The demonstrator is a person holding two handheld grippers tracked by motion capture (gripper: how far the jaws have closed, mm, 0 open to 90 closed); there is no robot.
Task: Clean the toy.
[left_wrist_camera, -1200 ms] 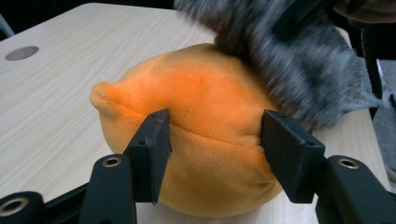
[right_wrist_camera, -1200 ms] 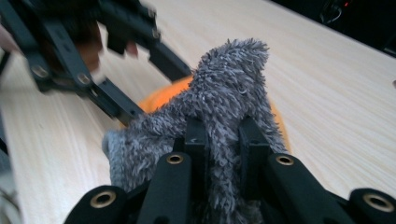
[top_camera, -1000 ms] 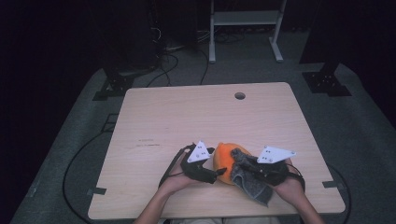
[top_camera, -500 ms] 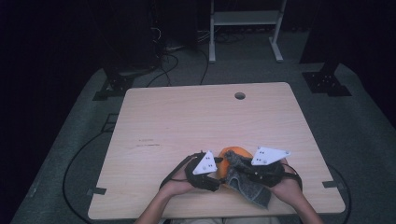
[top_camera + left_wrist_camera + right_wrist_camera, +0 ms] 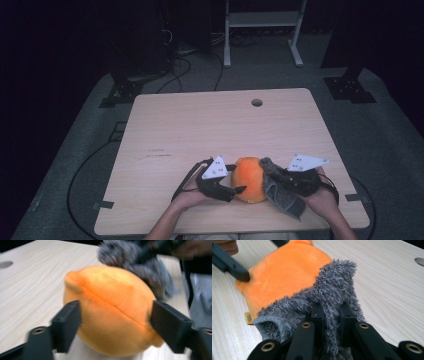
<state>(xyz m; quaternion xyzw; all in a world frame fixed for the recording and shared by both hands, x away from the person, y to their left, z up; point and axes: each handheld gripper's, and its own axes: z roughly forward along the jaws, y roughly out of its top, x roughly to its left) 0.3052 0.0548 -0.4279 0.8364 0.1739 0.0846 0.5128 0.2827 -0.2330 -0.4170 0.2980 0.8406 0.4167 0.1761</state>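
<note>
The orange plush (image 5: 249, 179) lies on the worktop (image 5: 200, 130) at the lower middle of the high view, between the two grippers. The left gripper (image 5: 239, 189) sits just left of it; its jaws have just been opening and straddle the plush, one at each flank in the left gripper view, contact too blurred to tell. The right gripper (image 5: 329, 312) is clamped narrow on a grey cloth (image 5: 332, 292), whose fold rests against the plush's right side.
</note>
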